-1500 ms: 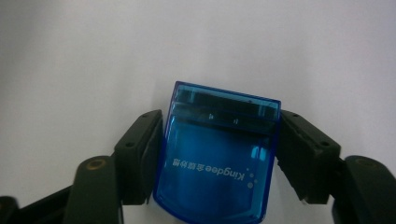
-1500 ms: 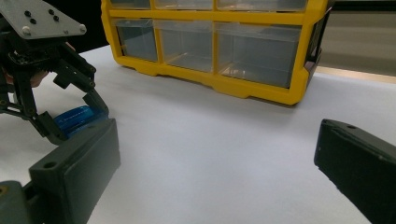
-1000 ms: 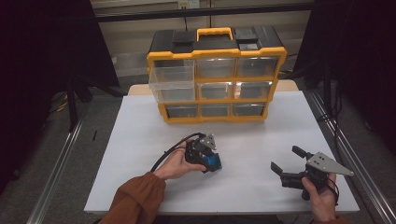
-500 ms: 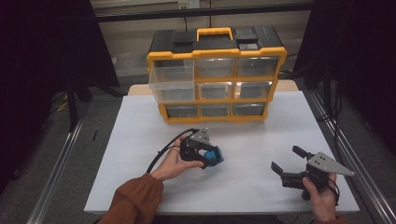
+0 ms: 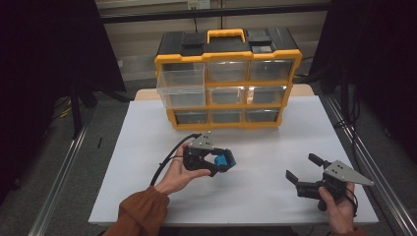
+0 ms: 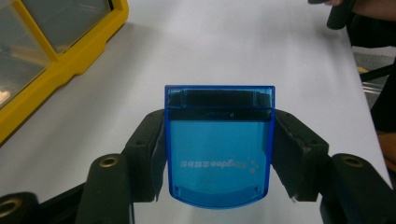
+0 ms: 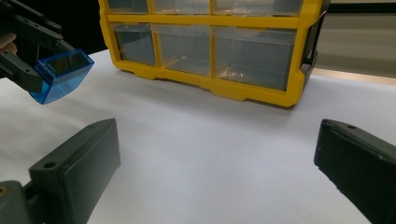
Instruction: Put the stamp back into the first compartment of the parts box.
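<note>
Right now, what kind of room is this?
Probably a workshop or test lab, not a home. A yellow and black drawer organiser stands on a plain white table framed by metal rails, with dark curtains on both sides, and a person's hands work two handheld grippers.

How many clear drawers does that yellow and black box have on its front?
9, in three rows of three on the yellow and black plastic organizer box. The clear top-left drawer is pulled partly out, the other eight sit flush. Any on the back would be hidden.
</note>
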Available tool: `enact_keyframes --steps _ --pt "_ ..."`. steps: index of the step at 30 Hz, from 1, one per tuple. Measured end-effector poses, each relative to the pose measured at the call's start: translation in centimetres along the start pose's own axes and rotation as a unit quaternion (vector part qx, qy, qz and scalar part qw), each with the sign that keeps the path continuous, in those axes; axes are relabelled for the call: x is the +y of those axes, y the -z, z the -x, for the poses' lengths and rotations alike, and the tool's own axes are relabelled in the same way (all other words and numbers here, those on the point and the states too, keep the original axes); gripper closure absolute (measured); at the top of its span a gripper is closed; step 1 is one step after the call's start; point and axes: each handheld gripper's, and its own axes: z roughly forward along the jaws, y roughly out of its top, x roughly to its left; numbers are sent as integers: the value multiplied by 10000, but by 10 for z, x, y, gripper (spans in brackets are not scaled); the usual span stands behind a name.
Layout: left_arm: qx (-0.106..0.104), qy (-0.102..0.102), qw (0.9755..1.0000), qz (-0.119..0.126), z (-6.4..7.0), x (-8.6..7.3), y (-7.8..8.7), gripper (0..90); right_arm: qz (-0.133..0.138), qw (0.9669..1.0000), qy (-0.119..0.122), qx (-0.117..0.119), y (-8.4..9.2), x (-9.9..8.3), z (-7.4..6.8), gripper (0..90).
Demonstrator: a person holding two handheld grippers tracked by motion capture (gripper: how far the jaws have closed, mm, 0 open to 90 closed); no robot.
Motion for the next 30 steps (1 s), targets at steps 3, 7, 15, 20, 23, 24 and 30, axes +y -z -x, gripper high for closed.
enact_keyframes --steps 3,7,15,20,23,24,30 --pt "-12 18 9999 98 0 1 5 413 2 10000 -11 0 0 0 0 2" --pt "5 -47 9999 147 4 5 12 413 -4 10000 -4 16 0 0 0 2" --pt "31 -79 9994 333 7 9 24 413 7 10000 -26 13 0 0 0 2" --pt "83 -115 9992 382 8 11 32 413 6 10000 -26 40 0 0 0 2" --pt "73 -148 9991 401 7 14 36 413 12 10000 -32 55 0 0 1 2" --pt "38 -102 9988 481 7 15 39 413 15 10000 -37 24 0 0 1 2" --pt "96 -156 9982 580 7 20 49 413 17 10000 -32 21 0 0 0 2"
